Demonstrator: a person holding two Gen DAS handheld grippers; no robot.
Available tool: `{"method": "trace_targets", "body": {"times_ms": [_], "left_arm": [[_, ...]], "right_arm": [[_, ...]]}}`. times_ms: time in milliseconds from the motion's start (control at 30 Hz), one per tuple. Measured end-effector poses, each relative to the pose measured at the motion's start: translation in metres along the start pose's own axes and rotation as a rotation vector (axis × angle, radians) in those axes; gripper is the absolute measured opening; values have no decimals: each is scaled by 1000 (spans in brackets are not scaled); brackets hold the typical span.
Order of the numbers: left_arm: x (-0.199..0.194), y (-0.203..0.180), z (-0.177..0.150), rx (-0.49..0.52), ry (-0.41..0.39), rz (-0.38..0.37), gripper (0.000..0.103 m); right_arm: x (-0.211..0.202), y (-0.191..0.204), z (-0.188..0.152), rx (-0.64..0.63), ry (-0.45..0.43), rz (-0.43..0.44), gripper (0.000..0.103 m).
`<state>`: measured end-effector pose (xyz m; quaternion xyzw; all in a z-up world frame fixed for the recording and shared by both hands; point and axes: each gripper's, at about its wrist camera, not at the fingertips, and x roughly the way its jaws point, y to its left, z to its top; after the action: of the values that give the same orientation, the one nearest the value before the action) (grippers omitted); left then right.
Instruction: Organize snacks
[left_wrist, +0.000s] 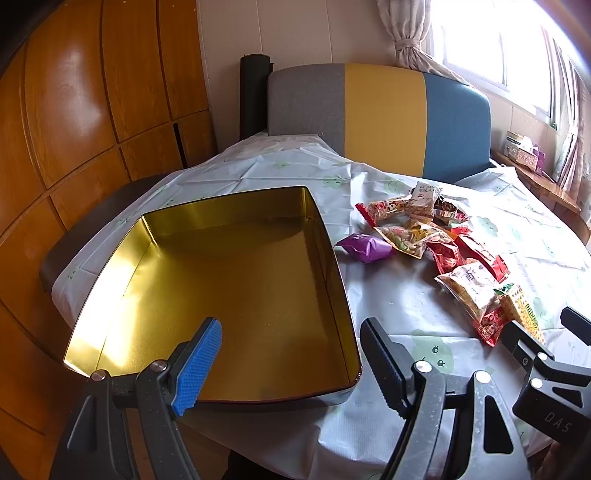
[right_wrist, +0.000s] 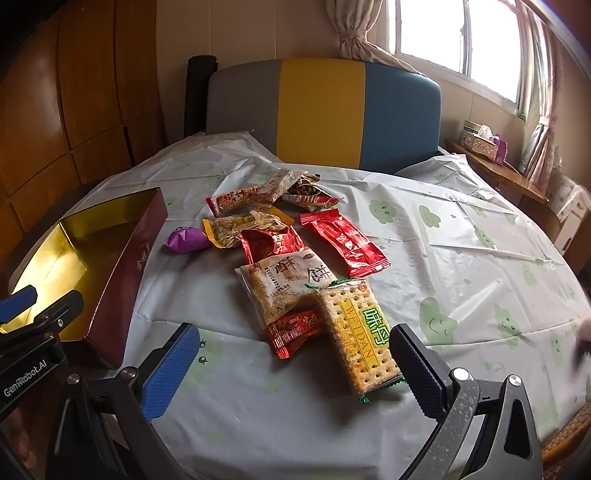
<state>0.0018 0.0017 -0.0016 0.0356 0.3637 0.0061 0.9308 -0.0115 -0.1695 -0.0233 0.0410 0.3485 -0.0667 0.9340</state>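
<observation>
The gold-lined tin box sits empty on the left of the table, its maroon outer wall facing the snacks, and the left gripper hovers over its near right corner with fingers spread wide and nothing between them. The right gripper is likewise wide open and empty, poised above the near end of the cracker packet, which lies closest of the heap. That packet overlaps a pale pastry packet and a small red wrapper, so a careless pinch could catch two wrappers at once or drag the neighbours across the slick plastic tablecloth. The crackers look brittle; squeezing the flat faces hard may well crush them, while a grip on the thin crimped end could slip. Farther off lie a long red packet, a seed packet and a purple wrapped sweet just right of the box. The box wall stands fairly high, so a packet carried low might strike the rim and shove the light tin leftward.
</observation>
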Motion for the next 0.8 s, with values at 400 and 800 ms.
{"method": "trace_targets", "body": {"times_ms": [400, 800], "left_arm": [[-2, 1, 1, 5, -4, -8, 79], [-3, 0, 1, 14, -8, -8, 78]], "right_arm": [[-3, -4, 3, -1, -13, -7, 103], [-4, -19, 12, 17, -34, -31, 103]]}}
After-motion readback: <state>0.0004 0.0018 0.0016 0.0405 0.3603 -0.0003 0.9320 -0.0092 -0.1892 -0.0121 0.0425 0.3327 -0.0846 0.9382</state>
